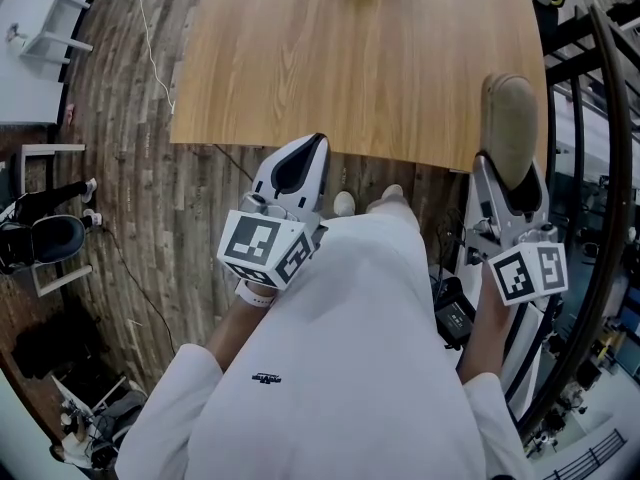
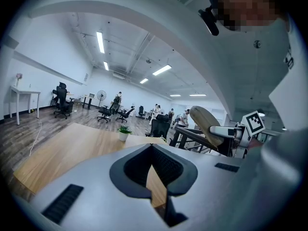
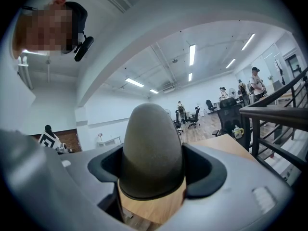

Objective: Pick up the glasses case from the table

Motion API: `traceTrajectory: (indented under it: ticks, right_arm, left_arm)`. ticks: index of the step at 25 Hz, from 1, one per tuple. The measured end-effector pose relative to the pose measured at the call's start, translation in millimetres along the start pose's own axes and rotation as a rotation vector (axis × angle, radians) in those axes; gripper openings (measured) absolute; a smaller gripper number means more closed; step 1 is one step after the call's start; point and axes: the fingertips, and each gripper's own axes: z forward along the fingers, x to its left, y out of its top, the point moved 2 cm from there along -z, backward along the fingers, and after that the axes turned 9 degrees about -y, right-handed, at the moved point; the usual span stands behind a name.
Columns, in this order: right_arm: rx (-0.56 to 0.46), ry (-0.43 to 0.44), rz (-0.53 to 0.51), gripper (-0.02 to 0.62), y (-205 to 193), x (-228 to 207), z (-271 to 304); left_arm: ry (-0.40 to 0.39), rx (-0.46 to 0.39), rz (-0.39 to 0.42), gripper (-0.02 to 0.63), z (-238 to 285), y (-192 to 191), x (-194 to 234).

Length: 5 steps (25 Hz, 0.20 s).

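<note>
The glasses case (image 1: pixel 510 128) is a grey-beige oval pod, held up above the near right corner of the wooden table (image 1: pixel 350 58). My right gripper (image 1: pixel 510 173) is shut on its lower end. In the right gripper view the glasses case (image 3: pixel 151 148) stands upright between the jaws and fills the middle, clear of the table. The left gripper view shows the glasses case (image 2: pixel 207 124) off to the right, in the air. My left gripper (image 1: pixel 300 158) hangs over the floor just before the table's near edge, shut and holding nothing. Its jaws frame a strip of table (image 2: pixel 72 148).
A small potted plant (image 2: pixel 123 133) stands at the table's far edge. A black metal railing (image 1: pixel 590 118) runs close along the right side. A small teapot-like thing (image 3: pixel 237 131) sits near it. A white cable (image 1: pixel 150 38) trails on the wood floor at left, near a white desk (image 1: pixel 40 8).
</note>
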Motion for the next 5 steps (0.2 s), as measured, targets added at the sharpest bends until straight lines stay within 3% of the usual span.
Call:
traceTrajectory:
  ticks: [5]
  right_arm:
    - [0.001,0.004,0.000,0.373,0.7,-4.4,3.0]
  left_arm:
    - [-0.001,0.006,0.000,0.006,6.8,-1.1,-0.7]
